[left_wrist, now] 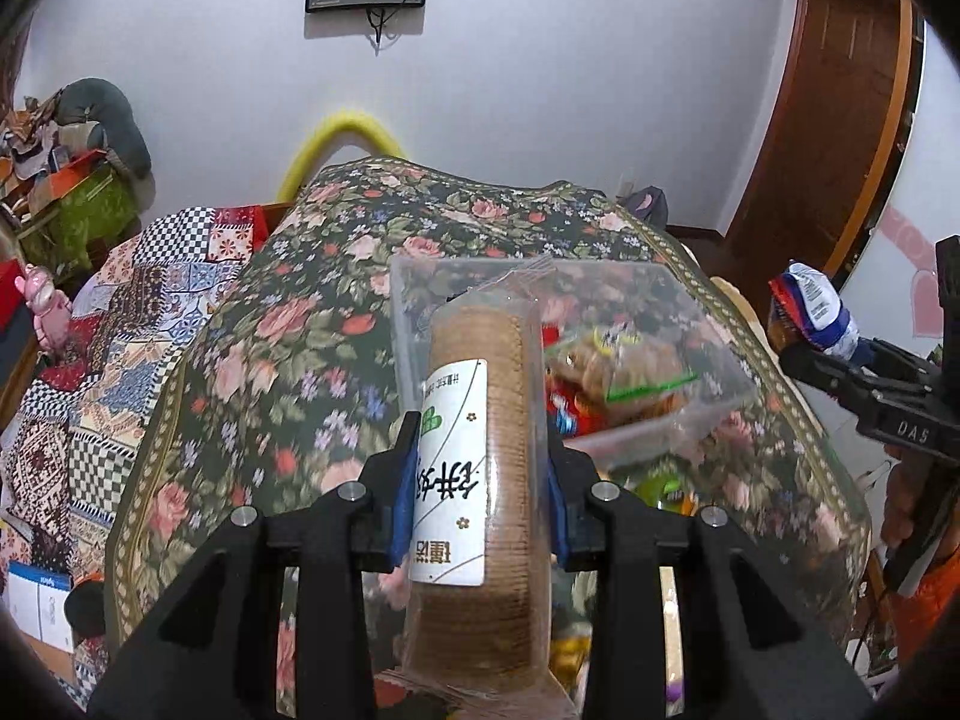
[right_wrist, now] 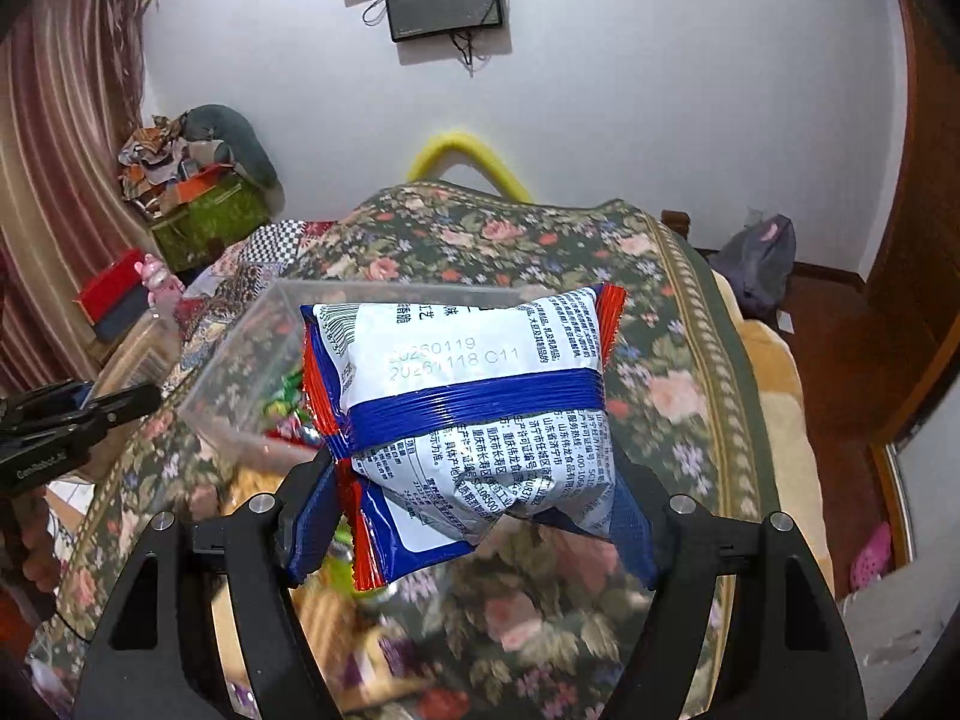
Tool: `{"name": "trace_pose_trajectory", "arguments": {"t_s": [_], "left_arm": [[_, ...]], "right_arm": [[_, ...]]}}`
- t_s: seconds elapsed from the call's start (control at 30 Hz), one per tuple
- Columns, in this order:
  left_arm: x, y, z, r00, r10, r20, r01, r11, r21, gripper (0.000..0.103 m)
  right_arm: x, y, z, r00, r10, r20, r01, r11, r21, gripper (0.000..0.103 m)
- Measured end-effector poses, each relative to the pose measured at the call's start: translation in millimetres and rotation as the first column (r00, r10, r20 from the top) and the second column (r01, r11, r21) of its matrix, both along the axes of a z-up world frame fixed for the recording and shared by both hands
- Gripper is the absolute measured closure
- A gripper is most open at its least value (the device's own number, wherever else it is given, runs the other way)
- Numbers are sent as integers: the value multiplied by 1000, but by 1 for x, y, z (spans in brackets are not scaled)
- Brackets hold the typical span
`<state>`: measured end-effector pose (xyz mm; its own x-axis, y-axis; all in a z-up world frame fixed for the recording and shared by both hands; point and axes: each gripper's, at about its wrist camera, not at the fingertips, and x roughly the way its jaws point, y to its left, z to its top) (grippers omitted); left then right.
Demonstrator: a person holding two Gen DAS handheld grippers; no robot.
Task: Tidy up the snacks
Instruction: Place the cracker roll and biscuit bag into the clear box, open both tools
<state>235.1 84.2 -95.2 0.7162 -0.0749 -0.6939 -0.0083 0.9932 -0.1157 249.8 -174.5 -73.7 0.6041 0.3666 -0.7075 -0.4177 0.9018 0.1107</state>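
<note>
My left gripper (left_wrist: pixel 480 480) is shut on a clear sleeve of round brown biscuits (left_wrist: pixel 480 420) with a white label, held above the floral table and pointing at a clear plastic box (left_wrist: pixel 690 414). The box holds several snack packets (left_wrist: pixel 624 366). My right gripper (right_wrist: pixel 474 516) is shut on a white, blue and red snack bag (right_wrist: pixel 468 396), held above the table just right of the same box (right_wrist: pixel 240 360). The right gripper with its bag also shows at the right of the left wrist view (left_wrist: pixel 822 324). The left gripper shows at the left edge of the right wrist view (right_wrist: pixel 90 414).
The table wears a dark floral cloth (left_wrist: pixel 270 360). More loose snacks lie on it near me, blurred (right_wrist: pixel 336 600). A patchwork-covered surface (left_wrist: pixel 120 330) stands left, a yellow curved tube (left_wrist: pixel 342 132) behind, and a wooden door (left_wrist: pixel 828 120) right.
</note>
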Motion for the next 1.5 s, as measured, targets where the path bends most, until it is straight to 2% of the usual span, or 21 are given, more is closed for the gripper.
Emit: {"name": "trace_pose_trajectory", "arguments": {"t_s": [0.3, 0.77, 0.9, 1.13, 1.23, 1.5], "left_arm": [[44, -11, 0, 1000, -15, -1, 15, 1000, -12, 68], [98, -16, -35, 997, -11, -76, 10, 1000, -13, 68], [103, -15, -41, 996, -10, -86, 8, 1000, -17, 68], [107, -15, -50, 994, 6, -112, -9, 1000, -25, 66], [101, -16, -44, 996, 1, -94, -4, 999, -32, 54], [70, -19, -15, 999, -20, -40, 19, 1000, -6, 50]], "right_arm": [[29, 28, 1, 1000, 18, 18, -18, 999, -32, 30], [76, 53, -31, 997, 10, -74, -17, 996, -88, 30], [79, 53, -42, 994, 11, -108, -21, 995, -97, 28], [74, 58, -45, 995, 17, -96, -32, 988, -149, 24], [68, 61, -41, 996, 38, -85, -51, 985, -166, 22], [45, 50, -17, 997, 67, -36, -72, 988, -135, 22]]}}
